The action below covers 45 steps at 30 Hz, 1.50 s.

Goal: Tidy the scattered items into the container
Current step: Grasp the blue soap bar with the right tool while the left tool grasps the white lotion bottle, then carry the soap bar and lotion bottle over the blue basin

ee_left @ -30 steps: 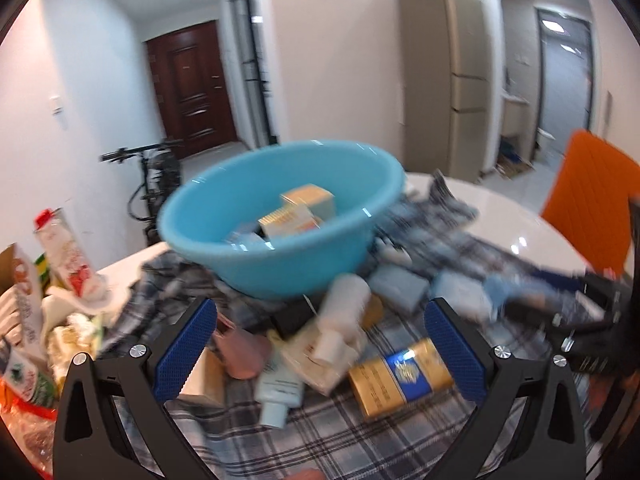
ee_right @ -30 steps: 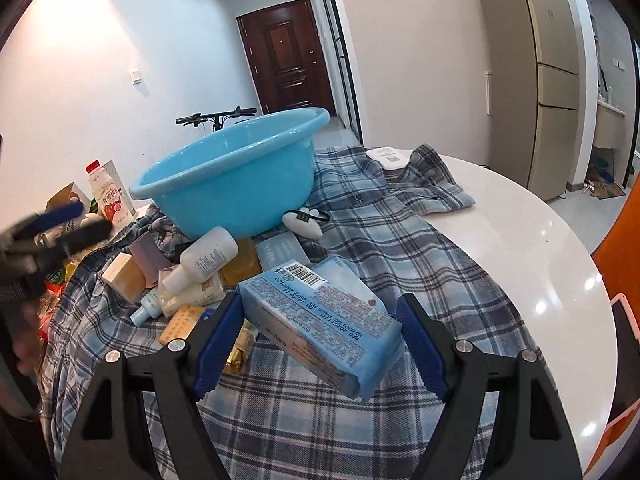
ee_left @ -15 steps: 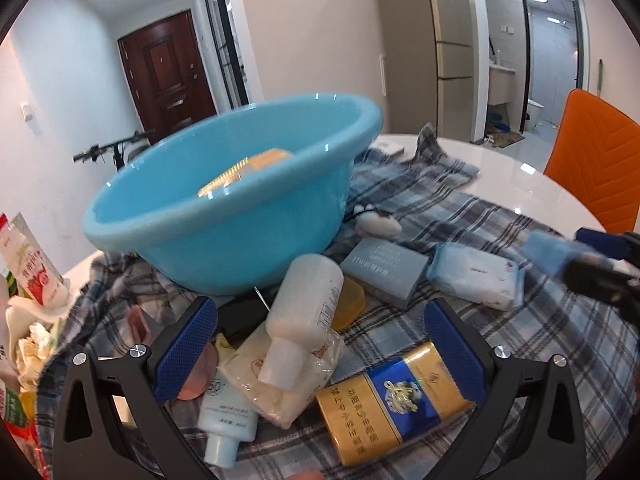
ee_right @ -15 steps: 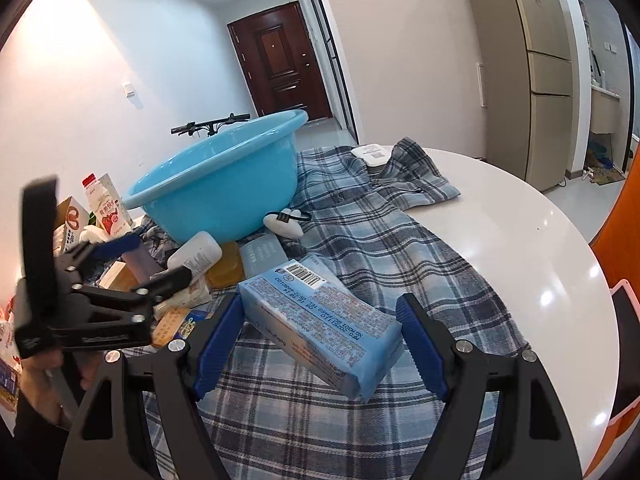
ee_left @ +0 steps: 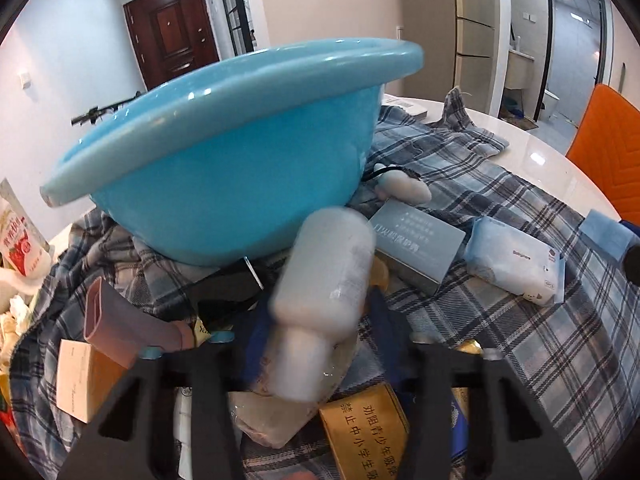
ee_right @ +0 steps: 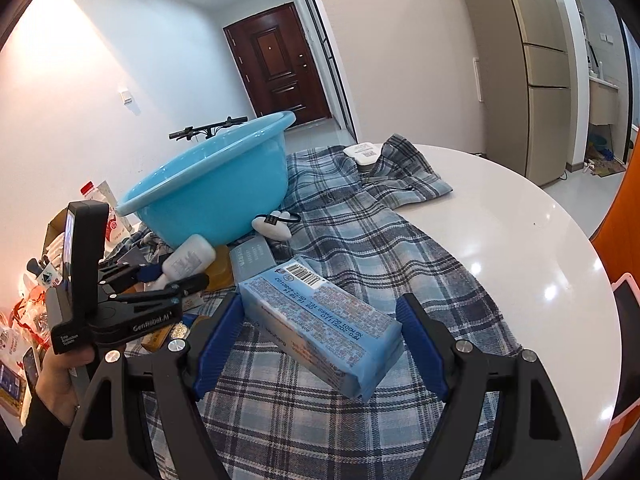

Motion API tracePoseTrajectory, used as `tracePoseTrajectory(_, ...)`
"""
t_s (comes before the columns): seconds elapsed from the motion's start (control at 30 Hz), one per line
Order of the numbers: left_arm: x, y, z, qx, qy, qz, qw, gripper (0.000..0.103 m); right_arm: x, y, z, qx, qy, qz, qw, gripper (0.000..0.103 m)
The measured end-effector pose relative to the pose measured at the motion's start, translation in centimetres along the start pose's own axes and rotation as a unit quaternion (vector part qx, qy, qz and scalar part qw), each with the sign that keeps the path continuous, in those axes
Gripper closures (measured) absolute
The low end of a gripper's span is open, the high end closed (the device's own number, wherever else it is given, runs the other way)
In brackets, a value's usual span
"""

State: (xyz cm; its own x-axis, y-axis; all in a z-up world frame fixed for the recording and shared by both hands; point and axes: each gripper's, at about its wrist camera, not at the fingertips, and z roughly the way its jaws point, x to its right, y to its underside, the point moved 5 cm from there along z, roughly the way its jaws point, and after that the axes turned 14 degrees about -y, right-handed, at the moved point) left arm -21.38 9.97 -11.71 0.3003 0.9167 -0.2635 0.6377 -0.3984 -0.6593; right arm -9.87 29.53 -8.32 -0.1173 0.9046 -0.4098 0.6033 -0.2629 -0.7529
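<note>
A blue plastic basin (ee_left: 224, 168) stands on a plaid cloth (ee_left: 520, 360), also seen as the basin (ee_right: 212, 200) in the right wrist view. In front of it lies a white bottle (ee_left: 328, 264), cap toward me. My left gripper (ee_left: 320, 312) has its jaws closing on this bottle, and the blue pads sit against its neck and shoulder. The right wrist view shows that left gripper (ee_right: 176, 274) with the bottle (ee_right: 192, 258) in its fingers. My right gripper (ee_right: 320, 344) is shut on a blue wipes pack (ee_right: 320, 316), held above the cloth.
Around the bottle lie a grey-blue box (ee_left: 416, 248), a pale wipes pack (ee_left: 516, 268), a gold carton (ee_left: 364, 428), a mauve box (ee_left: 116, 320) and a beige box (ee_left: 80, 380). A milk carton (ee_left: 20, 240) stands left; an orange chair (ee_left: 604, 152) is right. The white table (ee_right: 500, 220) curves away.
My left gripper has dropped toward the pile and its wide-open jaws have come in around the white bottle. My right gripper has kept the blue pack and hardly moved.
</note>
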Motion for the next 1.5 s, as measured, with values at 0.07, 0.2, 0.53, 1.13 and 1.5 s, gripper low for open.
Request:
tracePoseTrajectory(0.07,-0.1,0.1,-0.1,-0.003,0.007,-0.003,1.0,0.063,0.0,0.1,0.1,-0.001,0.0,0.001,1.0,0.023)
tracePoseTrajectory(0.2,0.2,0.3,-0.6,0.003,0.005,0.006,1.0,0.063,-0.3,0.2,0.3,-0.004,-0.002,-0.001,1.0,0.023)
tracePoseTrajectory(0.53,-0.4,-0.3,-4.5,0.038,-0.018,-0.005,0.9991,0.063,-1.7,-0.3,0.1,-0.001,-0.004,-0.017,1.0,0.023)
tracePoseTrajectory(1.13,-7.5,-0.5,-12.0,0.084,-0.037,-0.124,0.9881,0.064,-9.1,-2.5,-0.3,0.011,-0.029,-0.087,0.996,0.023)
tracePoseTrajectory(1.5,-11.3,-2.9,-13.4,0.105,-0.049,-0.17,0.9785,0.064,-13.9,-6.7,1.0,0.021,-0.048,-0.142,0.989,0.023)
